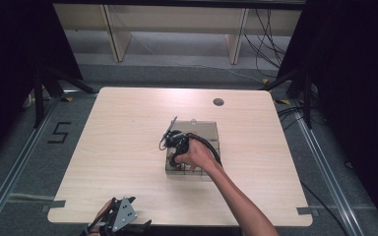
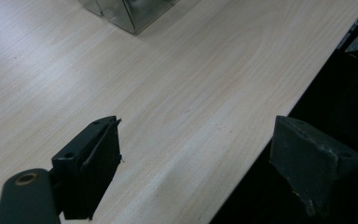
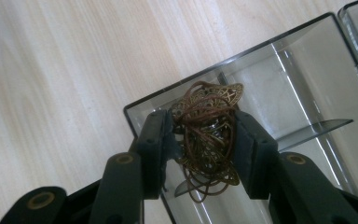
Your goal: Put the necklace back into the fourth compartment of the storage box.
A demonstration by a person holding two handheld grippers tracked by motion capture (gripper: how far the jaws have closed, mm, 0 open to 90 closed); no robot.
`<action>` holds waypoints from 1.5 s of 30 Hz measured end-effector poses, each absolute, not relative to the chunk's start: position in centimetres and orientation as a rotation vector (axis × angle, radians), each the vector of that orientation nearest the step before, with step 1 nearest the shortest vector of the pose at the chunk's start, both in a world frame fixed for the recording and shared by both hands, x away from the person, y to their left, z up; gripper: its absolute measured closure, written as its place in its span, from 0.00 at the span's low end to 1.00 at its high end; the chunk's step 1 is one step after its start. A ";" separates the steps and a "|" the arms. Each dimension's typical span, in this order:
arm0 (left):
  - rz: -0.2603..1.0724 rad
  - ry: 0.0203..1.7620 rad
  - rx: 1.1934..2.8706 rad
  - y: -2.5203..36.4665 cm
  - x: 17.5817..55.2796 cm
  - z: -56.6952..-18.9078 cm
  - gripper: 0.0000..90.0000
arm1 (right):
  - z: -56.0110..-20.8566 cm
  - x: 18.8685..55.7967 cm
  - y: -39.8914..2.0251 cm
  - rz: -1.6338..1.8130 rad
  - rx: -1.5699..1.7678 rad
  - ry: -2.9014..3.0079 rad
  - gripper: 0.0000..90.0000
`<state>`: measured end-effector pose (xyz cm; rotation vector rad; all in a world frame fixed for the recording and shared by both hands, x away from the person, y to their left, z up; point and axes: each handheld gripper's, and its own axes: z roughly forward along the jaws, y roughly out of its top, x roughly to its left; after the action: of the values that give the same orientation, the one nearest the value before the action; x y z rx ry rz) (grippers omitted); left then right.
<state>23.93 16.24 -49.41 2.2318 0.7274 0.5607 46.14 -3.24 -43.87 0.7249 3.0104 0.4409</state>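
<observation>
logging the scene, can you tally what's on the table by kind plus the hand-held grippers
clear plastic organiser box: 1
brown tangled necklace: 1
hand-held grippers: 2, left hand-held gripper and right hand-held gripper
total: 4

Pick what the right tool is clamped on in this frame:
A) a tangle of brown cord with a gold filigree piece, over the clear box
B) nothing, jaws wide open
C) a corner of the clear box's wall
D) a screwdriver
A: in the right gripper view the right tool has both jaws pressed on the tangle of brown cord and gold filigree, above a compartment of the clear box.
</observation>
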 end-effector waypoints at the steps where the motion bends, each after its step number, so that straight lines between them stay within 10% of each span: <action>1: 0.561 0.727 2.232 16.2 23.9 -49.4 0.17 | -44.2 46.3 -3.3 0.445 0.714 3.011 0.66; 45: 0.573 0.732 2.224 16.2 24.0 -49.6 0.17 | -41.7 45.5 -7.5 0.723 0.867 2.941 0.44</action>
<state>24.02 16.21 -49.65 2.2242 0.7321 0.5725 45.51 -7.46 -41.68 0.8667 2.9410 0.7234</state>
